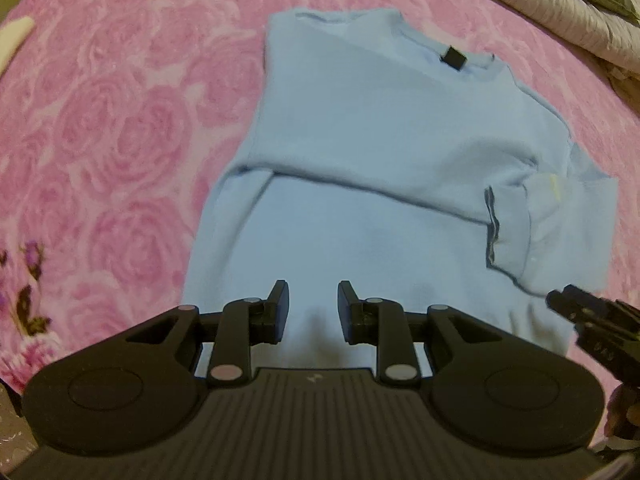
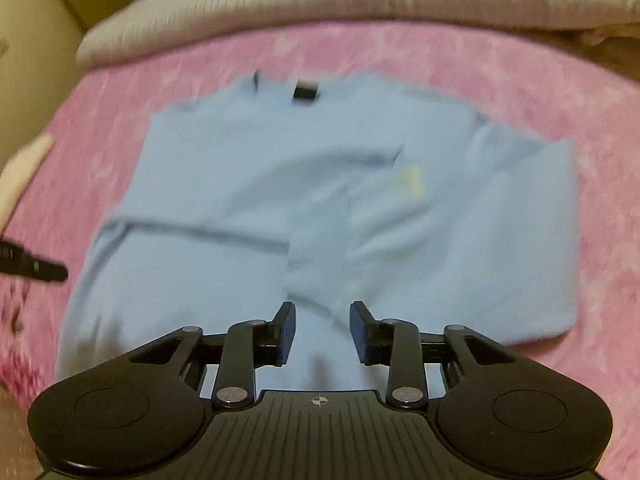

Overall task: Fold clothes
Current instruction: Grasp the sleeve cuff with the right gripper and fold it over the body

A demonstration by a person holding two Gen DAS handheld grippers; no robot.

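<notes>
A light-blue T-shirt (image 1: 380,140) (image 2: 280,180) lies flat on a pink rose-patterned blanket (image 1: 120,120) (image 2: 520,72), with a black neck label (image 1: 453,57) (image 2: 305,90) at its far end. One side is folded in over the body, and a sleeve with a pale yellow mark (image 1: 554,186) (image 2: 412,180) lies on top. My left gripper (image 1: 314,294) hangs open over the shirt's near part with nothing between its fingers. My right gripper (image 2: 324,312) is open and empty too, above a fold edge. Its tip (image 1: 580,312) shows at the shirt's right corner in the left wrist view.
A grey quilted duvet (image 1: 560,12) (image 2: 320,0) is bunched along the far edge of the bed. A white object (image 1: 14,34) (image 2: 24,164) lies at the left. Part of a hand (image 1: 624,412) shows behind the right gripper. The right wrist view is motion-blurred.
</notes>
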